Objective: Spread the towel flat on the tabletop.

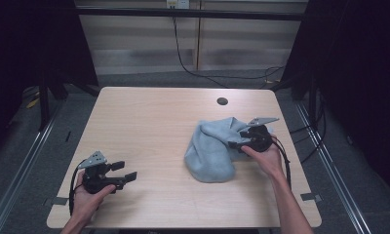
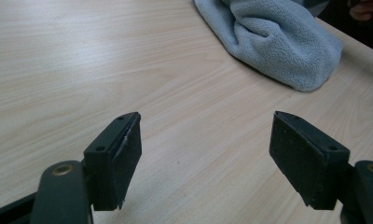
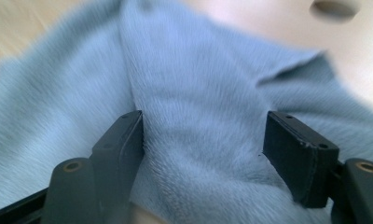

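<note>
cloth point(image 1: 210, 151): pale blue fleece, soft, fuzzy nap. table point(image 1: 149, 122): light wood-grain laminate, smooth, matt. gripper pads point(image 2: 128, 154): black, matt.

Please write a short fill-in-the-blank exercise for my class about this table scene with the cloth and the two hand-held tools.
1. The crumpled cloth on the table is light ____ in colour.
2. The tool beside the cloth is the ____ tool.
3. The left tool has its jaws ____, with only bare table between them.
4. Near the table's far edge is a small round ____.

Missing words: blue; right; open; hole
</note>
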The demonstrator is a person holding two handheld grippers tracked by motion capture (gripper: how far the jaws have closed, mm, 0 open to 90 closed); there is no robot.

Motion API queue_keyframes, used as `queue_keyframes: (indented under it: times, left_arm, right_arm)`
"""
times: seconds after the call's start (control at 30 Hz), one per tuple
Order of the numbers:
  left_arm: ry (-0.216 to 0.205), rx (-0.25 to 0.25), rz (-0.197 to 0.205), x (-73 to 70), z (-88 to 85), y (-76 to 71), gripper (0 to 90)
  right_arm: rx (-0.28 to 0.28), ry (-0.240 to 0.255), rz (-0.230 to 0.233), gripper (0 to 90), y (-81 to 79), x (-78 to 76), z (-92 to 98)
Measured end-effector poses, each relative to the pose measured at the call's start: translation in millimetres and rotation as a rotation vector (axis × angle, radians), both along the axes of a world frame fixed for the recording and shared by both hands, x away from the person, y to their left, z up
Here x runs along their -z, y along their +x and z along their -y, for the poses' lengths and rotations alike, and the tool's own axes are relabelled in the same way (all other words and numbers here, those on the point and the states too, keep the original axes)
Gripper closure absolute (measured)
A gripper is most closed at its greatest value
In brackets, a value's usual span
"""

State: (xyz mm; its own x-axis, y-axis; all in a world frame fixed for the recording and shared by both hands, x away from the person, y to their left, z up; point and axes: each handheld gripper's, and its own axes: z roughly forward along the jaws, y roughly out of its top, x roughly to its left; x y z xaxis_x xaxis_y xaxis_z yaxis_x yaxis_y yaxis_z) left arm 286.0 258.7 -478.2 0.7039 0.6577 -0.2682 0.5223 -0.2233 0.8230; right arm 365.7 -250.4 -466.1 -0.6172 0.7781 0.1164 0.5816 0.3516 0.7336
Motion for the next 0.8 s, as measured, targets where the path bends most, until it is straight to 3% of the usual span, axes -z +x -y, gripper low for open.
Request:
queue_keyframes:
  times: [0.03,0.1,0.13,0.17,0.2,0.23,0.37,0.4,0.47,0.5,0.63,0.67,0.7,0.73,0.8]
  left_arm:
    - [-0.002,0.001,0.001,-0.3,-0.1,-0.3,25.1]
    - [0.004,-0.001,0.002,-0.6,-0.6,-1.1,25.2]
    - [-0.003,-0.007,0.007,-1.5,-2.2,-3.3,25.1]
    - [-0.003,-0.007,0.007,-1.5,-2.2,-3.3,25.2]
    - [-0.011,-0.007,0.009,-1.8,-2.9,-4.2,25.2]
    - [-0.009,-0.005,0.010,-1.9,-3.7,-4.5,25.2]
    - [-0.010,-0.005,0.007,-1.7,-3.1,-5.4,25.3]
    - [-0.013,-0.001,0.009,-1.9,-1.9,-5.9,25.5]
    - [-0.009,0.007,0.010,-1.9,0.8,-6.6,25.6]
    - [-0.010,0.012,0.006,-1.8,2.9,-7.1,25.8]
    - [-0.021,0.059,0.005,-3.3,11.8,-11.4,27.8]
    - [-0.024,0.088,0.021,-5.0,17.5,-15.3,36.5]
    - [-0.024,0.088,0.021,-5.0,17.5,-15.3,36.5]
    - [-0.050,0.115,0.003,-5.6,24.4,-17.1,35.5]
    - [-0.044,0.129,0.002,-5.7,28.7,-17.9,35.7]
  right_arm:
    - [0.013,-0.033,-0.016,32.1,0.5,13.4,-2.4]
    - [0.024,-0.024,-0.016,32.4,-1.3,18.4,-3.5]
    - [0.040,-0.009,-0.019,44.1,-5.7,24.7,-4.7]
    - [0.040,-0.009,-0.019,44.1,-5.7,24.7,-4.7]
    - [0.050,-0.008,-0.008,51.6,-9.1,24.7,-4.8]
    - [0.032,0.037,-0.023,63.0,-14.3,25.4,-3.2]
    - [0.039,0.059,-0.047,68.1,-26.3,26.9,-10.2]
    - [0.031,0.077,-0.054,70.5,-36.9,27.0,-19.2]
    - [0.027,0.074,-0.054,71.4,-40.5,26.9,-22.8]
    - [0.012,0.096,-0.057,72.6,-49.2,27.6,-32.1]
    - [-0.009,0.118,-0.060,73.7,-61.0,27.6,-45.2]
    - [-0.032,0.133,-0.061,74.0,-67.7,26.9,-54.3]
    - [-0.032,0.133,-0.061,74.0,-67.7,26.9,-54.3]
    - [-0.066,0.151,-0.078,74.1,-73.4,26.4,-63.7]
    - [-0.076,0.158,-0.075,74.1,-76.3,25.9,-68.9]
